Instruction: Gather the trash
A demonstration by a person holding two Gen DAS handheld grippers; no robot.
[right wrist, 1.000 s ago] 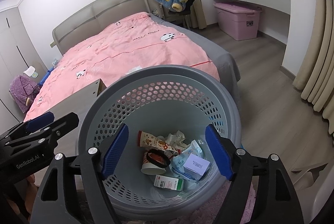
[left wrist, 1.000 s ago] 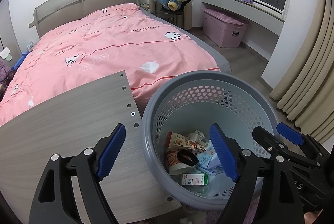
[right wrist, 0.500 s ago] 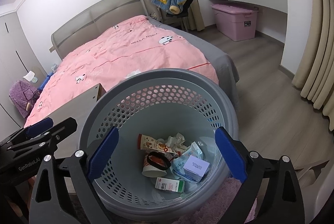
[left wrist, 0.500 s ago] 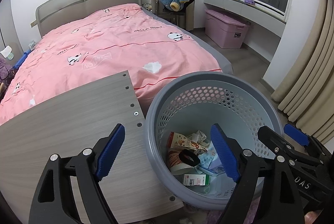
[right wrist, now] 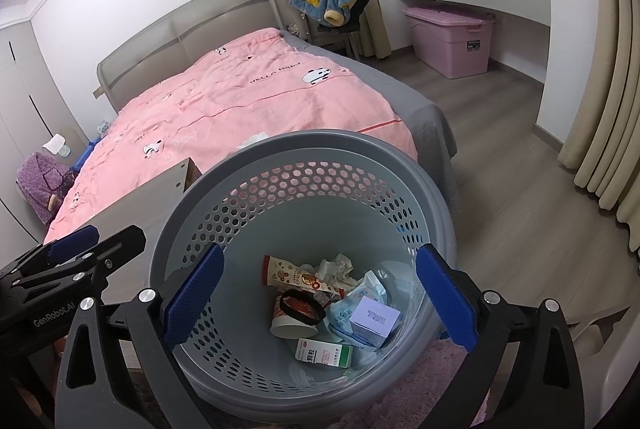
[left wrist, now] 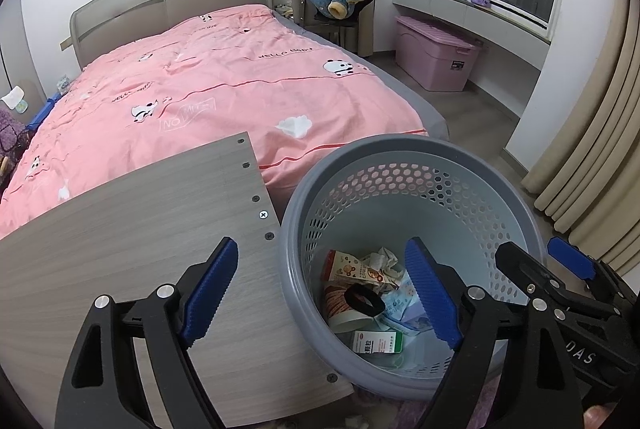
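Item: grey basket holding the trash, box, carton and cup, beside the wooden board; right gripper opening, empty, above it; left gripper wide, empty; risk, a low fingertip clipping the rim and tipping it.

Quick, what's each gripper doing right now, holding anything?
Left gripper: open, empty.
Right gripper: jaws opening, nothing between them, above the basket.

Left tongs angled downward, jaws wide, empty, right tongs angled downward, jaws opening, empty
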